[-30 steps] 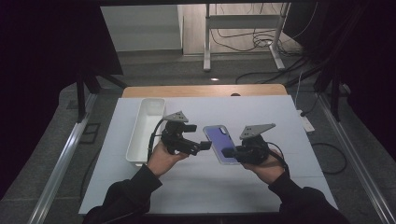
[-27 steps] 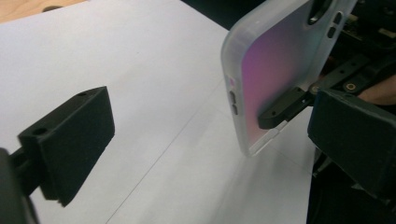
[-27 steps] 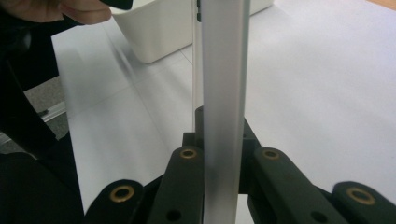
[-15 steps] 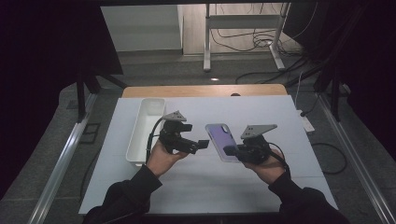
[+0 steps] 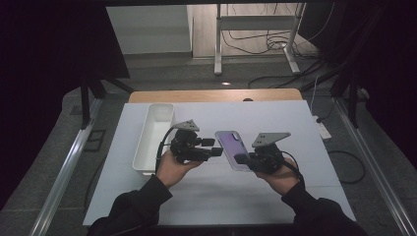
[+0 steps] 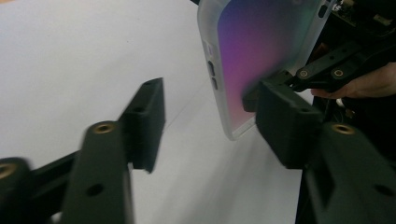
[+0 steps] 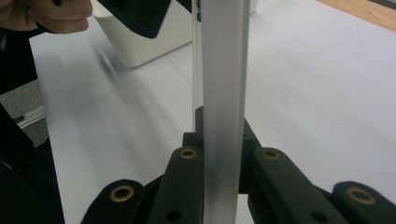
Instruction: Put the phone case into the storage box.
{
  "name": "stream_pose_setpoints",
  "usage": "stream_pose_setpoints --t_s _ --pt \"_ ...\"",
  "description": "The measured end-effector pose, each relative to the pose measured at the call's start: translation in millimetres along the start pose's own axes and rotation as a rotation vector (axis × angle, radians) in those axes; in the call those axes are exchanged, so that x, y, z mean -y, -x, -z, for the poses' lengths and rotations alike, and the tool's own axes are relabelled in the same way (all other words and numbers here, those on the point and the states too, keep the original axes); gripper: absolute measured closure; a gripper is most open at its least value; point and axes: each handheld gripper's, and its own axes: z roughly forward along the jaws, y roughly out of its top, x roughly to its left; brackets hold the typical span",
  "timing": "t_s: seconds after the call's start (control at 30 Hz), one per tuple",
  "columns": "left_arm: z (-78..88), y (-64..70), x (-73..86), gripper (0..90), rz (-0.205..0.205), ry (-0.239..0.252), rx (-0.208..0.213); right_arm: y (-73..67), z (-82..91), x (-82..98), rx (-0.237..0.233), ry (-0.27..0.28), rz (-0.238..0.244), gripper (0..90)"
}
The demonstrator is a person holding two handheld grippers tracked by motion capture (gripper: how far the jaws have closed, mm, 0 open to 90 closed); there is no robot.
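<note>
A translucent purple phone case (image 5: pixel 230 146) hangs above the white table with my right gripper (image 5: pixel 240 158) shut on its lower end. In the right gripper view the case (image 7: pixel 224 70) stands edge-on between the two jaws (image 7: pixel 219 135). My left gripper (image 5: pixel 213 147) points at the case's left edge from the left. Its jaws have just been closing and stand half apart (image 6: pixel 210 116). The pads press on nothing. The case (image 6: pixel 261 42) sits just beyond the tips, close to the right-hand jaw.
A long white tray (image 5: pixel 155 137) lies on the table's left side, behind my left hand, and its wall (image 7: pixel 149 42) is in the right gripper view. A white mat (image 5: pixel 295 118) covers the table, with a wooden edge (image 5: pixel 216 95) at the back.
The left gripper's jaws stand narrower than in the earlier frames. Both hands stay where they were, and the right gripper keeps hold of the case.
</note>
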Motion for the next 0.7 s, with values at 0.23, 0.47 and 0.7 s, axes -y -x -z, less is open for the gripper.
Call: stream_pose_setpoints --t_s 0.23,0.47,0.7 --pt "-0.1 -0.6 0.3 61.7 0.012 -0.002 0.024 -3.5 -2.0 -0.6 -0.004 0.002 0.001 85.6" --pt "-0.7 0.0 0.9 80.6 0.018 -0.014 0.029 -8.4 -3.8 -1.6 -0.004 0.003 0.011 85.6" --pt "1.6 1.8 -0.6 85.2 0.034 -0.004 0.046 -9.1 -8.2 0.3 -0.007 -0.026 0.018 84.9"
